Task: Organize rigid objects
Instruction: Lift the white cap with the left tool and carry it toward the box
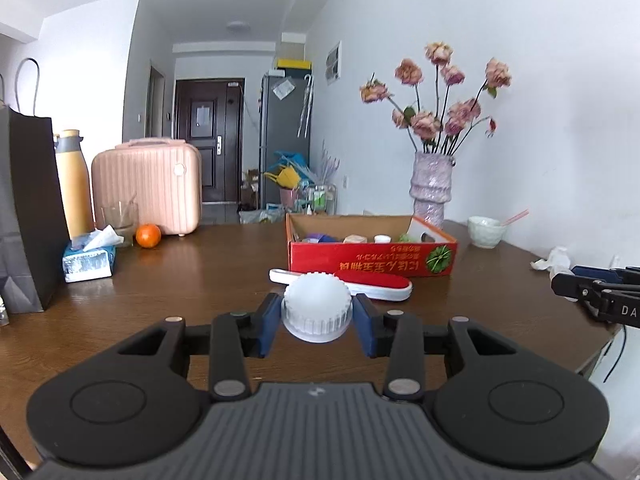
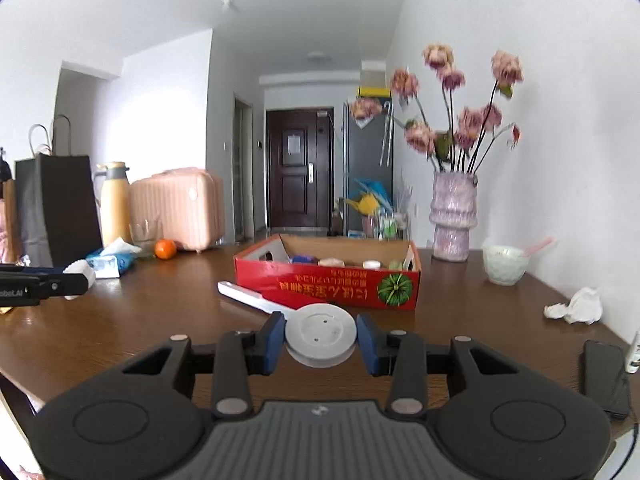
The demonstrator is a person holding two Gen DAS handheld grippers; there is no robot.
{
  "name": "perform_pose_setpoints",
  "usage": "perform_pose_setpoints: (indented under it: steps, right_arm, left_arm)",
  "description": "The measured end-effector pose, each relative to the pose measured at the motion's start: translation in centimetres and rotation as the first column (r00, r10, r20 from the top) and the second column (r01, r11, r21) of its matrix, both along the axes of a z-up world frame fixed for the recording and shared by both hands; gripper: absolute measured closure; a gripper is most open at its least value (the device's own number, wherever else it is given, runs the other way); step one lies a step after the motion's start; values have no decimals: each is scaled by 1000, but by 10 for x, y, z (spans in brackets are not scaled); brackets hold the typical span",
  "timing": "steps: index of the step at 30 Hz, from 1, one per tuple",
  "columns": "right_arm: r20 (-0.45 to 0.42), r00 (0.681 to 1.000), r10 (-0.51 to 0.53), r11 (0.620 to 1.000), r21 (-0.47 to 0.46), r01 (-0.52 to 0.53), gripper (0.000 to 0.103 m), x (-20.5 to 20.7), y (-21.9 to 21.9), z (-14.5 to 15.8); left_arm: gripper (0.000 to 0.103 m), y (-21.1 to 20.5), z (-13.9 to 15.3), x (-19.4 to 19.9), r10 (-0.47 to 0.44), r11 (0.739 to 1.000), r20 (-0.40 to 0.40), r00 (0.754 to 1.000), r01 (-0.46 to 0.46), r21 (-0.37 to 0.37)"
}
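Note:
In the left wrist view my left gripper point(image 1: 316, 305) is shut on a white ribbed round cap point(image 1: 316, 320), held above the brown table point(image 1: 200, 280). In the right wrist view my right gripper point(image 2: 321, 332) is shut on a flat grey-white round disc point(image 2: 320, 344). Just beyond both lies a lint brush point(image 1: 360, 284) with a red face and a white handle point(image 2: 248, 298). Behind it stands an open red cardboard box point(image 1: 372, 260) point(image 2: 328, 282) with several small items inside. Each gripper shows at the edge of the other's view: the right gripper point(image 1: 568, 278) and the left gripper point(image 2: 78, 276).
At the left stand a black paper bag point(image 1: 24, 216), a yellow bottle point(image 1: 74, 188), a pink case point(image 1: 148, 188), a glass point(image 1: 120, 220), an orange point(image 1: 148, 235) and a tissue pack point(image 1: 90, 260). A flower vase point(image 2: 452, 216), a bowl point(image 2: 504, 266), crumpled tissue point(image 2: 576, 306) and a phone point(image 2: 606, 378) are at the right.

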State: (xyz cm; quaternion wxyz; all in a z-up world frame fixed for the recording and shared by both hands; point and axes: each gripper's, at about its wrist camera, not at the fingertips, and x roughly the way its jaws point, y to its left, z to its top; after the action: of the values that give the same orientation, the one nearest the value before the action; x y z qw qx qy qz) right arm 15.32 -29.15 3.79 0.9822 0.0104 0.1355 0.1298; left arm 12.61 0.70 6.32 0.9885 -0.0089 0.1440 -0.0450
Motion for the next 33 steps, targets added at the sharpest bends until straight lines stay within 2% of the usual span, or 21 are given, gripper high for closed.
perform_pose_setpoints:
  steps: [4,8,12,18,25,33]
  right_arm:
    - [62,998,-15,999,35,13,65,-30,-5,12]
    - [125,992,-11,1000,25,8,65,-42,-1,25]
    - [189,982,-12,1000,28,7,64,-46,6,24]
    - [213,977,-1,1000,-18,5,64,-49,14,15]
    - [185,983,3,1000,-20,1,65,-22,14,4]
    - [197,980,-3,1000,-16,6,65,38,7,13]
  left_arm:
    - [63,-3,10,-22,3,1000,39,999,-3,-6]
    - [63,0,16,-32,-21,1000,89,996,21,-4]
    - [63,-1,10,-24,-17,1000,47,999,17,-14]
    - [63,-4,10,-22,-28,1000,77,997,29,-7]
    - [63,-19,8,19,-27,999,98,995,25,21]
    - [63,-36,31,88,-85,996,135,987,79,46]
